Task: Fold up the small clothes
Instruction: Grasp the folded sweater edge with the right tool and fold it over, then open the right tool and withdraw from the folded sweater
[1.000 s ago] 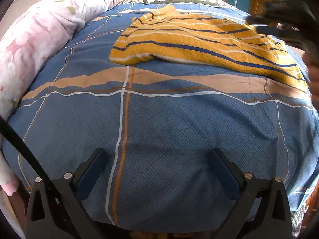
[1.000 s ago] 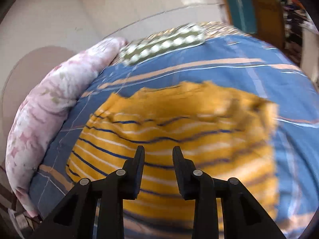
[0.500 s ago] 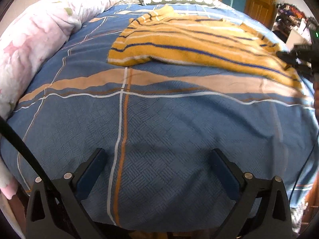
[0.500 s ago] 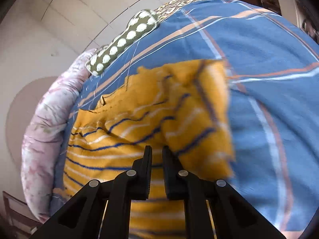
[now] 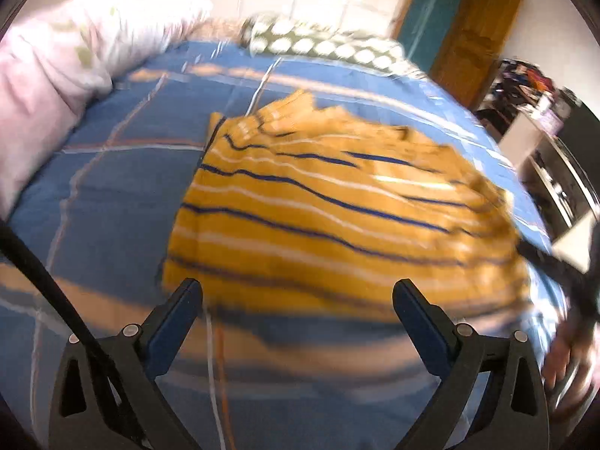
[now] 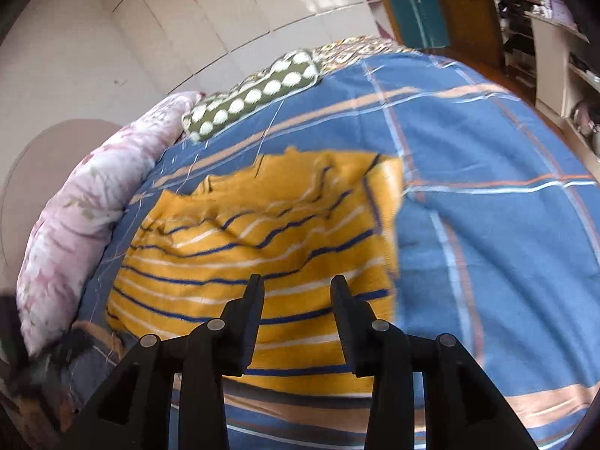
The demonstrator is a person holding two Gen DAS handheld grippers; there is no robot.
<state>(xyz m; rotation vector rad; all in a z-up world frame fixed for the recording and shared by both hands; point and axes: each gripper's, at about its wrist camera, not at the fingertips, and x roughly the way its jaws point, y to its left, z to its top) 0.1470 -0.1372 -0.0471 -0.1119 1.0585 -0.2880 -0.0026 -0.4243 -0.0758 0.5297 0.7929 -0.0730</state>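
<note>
A yellow top with blue and white stripes [image 5: 318, 210] lies spread and wrinkled on the blue plaid bedspread [image 5: 112, 195]. It also shows in the right wrist view [image 6: 262, 247]. My left gripper [image 5: 296, 296] is open wide and empty, just over the garment's near hem. My right gripper [image 6: 296, 288] is open with a moderate gap, empty, above the garment's near part. The right gripper's dark shape [image 5: 555, 266] shows blurred at the right edge of the left wrist view.
A pink floral duvet [image 5: 56, 60] is heaped along the bed's left side. A green pillow with white dots [image 6: 255, 93] lies at the bed's head. A wooden door [image 5: 476, 30] and cluttered shelves [image 6: 543, 22] stand at the right.
My left gripper has moved forward to the garment's near hem. My right gripper has opened from nearly shut and let go of the cloth; the garment now lies flatter.
</note>
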